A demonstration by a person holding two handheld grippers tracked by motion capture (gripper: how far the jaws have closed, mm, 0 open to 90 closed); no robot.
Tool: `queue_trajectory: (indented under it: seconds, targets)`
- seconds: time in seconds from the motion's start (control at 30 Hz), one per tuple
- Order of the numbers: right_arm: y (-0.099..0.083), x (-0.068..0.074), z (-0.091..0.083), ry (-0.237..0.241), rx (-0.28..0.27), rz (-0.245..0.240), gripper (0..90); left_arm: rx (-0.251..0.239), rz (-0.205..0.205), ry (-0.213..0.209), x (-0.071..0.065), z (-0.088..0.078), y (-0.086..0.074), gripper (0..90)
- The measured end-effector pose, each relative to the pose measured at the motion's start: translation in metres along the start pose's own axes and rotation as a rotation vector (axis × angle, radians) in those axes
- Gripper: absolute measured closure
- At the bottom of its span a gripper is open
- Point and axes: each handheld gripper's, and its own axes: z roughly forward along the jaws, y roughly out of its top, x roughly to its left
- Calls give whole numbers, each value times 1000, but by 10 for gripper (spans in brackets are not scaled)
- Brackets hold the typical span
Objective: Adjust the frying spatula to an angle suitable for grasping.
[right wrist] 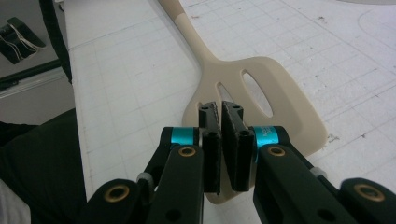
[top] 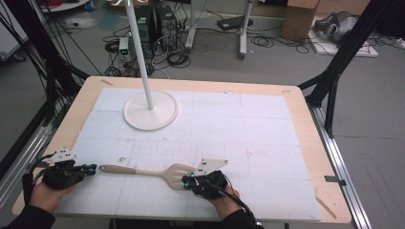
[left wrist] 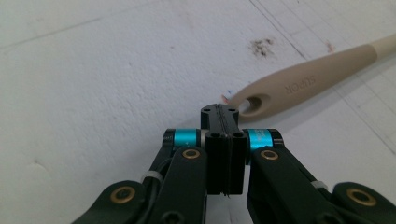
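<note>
left tool [left wrist: 219,111] pressed together | right tool [right wrist: 220,106] seemingly pinching spatula [right wrist: 261,100] edge, contact hidden

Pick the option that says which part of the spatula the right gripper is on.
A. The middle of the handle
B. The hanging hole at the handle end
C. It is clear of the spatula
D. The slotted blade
D: in the right gripper view the right gripper pinches the slotted blade of the spatula at its edge.
</note>
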Motion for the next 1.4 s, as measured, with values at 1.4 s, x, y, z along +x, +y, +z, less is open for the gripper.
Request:
queue_trajectory:
  seconds: [1.4]
  targets:
    - [-35,-37,-66,-175,54,88,856,-21,31,-38,-73,54,53,896]
